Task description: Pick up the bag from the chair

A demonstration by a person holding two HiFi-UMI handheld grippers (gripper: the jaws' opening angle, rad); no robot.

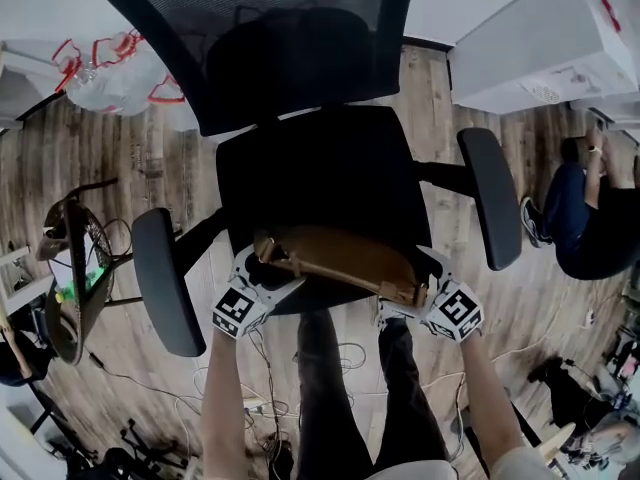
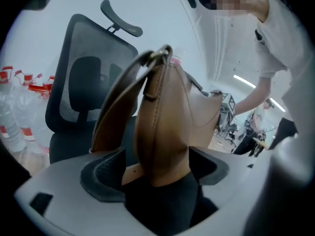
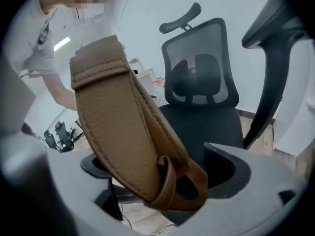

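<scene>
A pale wood-plank floor (image 1: 130, 158) spreads under a black office chair (image 1: 320, 173). The chair has a curved mesh backrest (image 1: 250, 28), a smooth padded seat and two long rounded armrests, one at either side (image 1: 165, 278) (image 1: 490, 198). A boxy white cabinet (image 1: 550, 38) stands to its upper right, and clear plastic bottles with red labels (image 1: 115, 68) lie in a heap to its upper left.

The bag (image 1: 340, 253) is of tan, grained leather, long and slim with stitched edges. It lies across the front edge of the seat, reaching from one gripper to the other.

The left gripper (image 1: 262, 268) stands at the bag's left end. Its own view shows the jaws spread wide, with the narrow, seamed end of the bag (image 2: 167, 112) and a folded strap between the dark ribbed pads. The bag sits close against the right pad and clear of the left, so it is not squeezed.

The right gripper (image 1: 412, 286) stands at the other end. Its jaws also gape at full width around the flat leather end and its small strap loop (image 3: 165, 191), with a gap showing beside the right pad.
</scene>
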